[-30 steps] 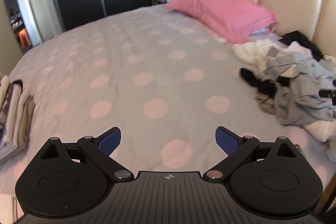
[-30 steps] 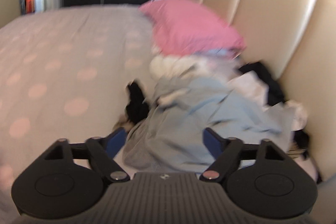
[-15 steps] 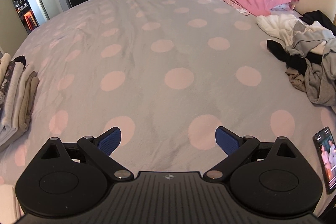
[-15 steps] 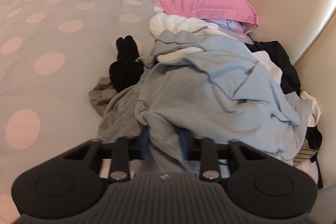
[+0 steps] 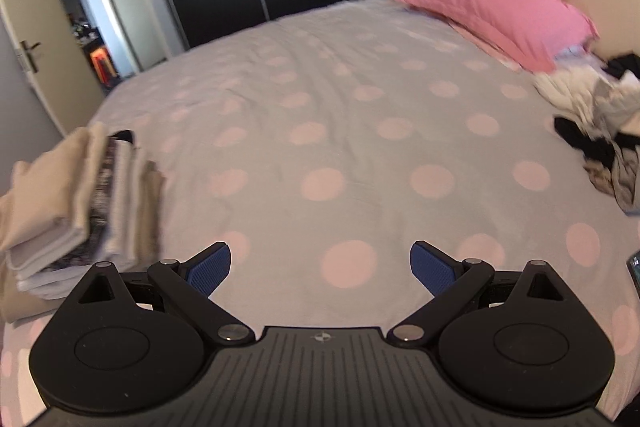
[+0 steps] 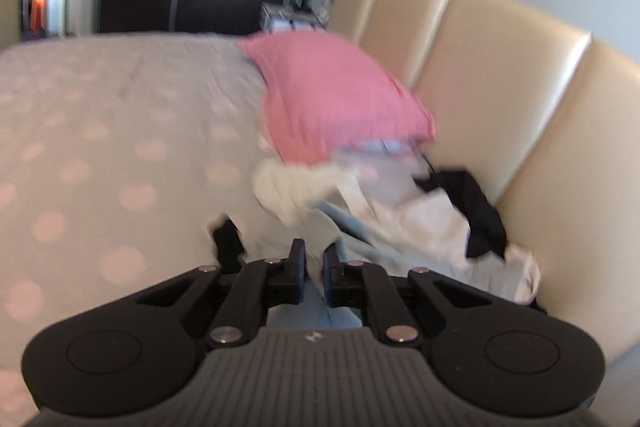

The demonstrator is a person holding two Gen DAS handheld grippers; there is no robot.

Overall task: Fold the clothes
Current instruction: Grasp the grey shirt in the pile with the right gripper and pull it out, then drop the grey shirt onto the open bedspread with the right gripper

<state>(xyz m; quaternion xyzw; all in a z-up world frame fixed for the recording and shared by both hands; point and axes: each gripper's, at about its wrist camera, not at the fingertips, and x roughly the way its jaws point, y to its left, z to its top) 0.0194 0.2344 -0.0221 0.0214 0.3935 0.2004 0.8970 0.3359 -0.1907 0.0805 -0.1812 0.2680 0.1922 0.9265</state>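
Bed point(image 5: 328, 131), polka-dot sheet; unfolded laundry heap point(image 6: 400, 223) against headboard point(image 6: 500, 131), under pink pillow point(image 6: 332, 99).
Right gripper point(image 6: 314, 263) clenched on pale blue garment point(image 6: 348, 227): risk of dragging tangled neighbours along, or of a thin pinch slipping. Left gripper point(image 5: 320, 267) released, empty, beside folded stack point(image 5: 80, 195).

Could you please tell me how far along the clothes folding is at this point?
Partly done. A folded stack already sits at the bed's edge. In hand: the right gripper is shut on a light blue garment from the unfolded pile by the pink pillow. The left gripper is open and empty. The pile remains.
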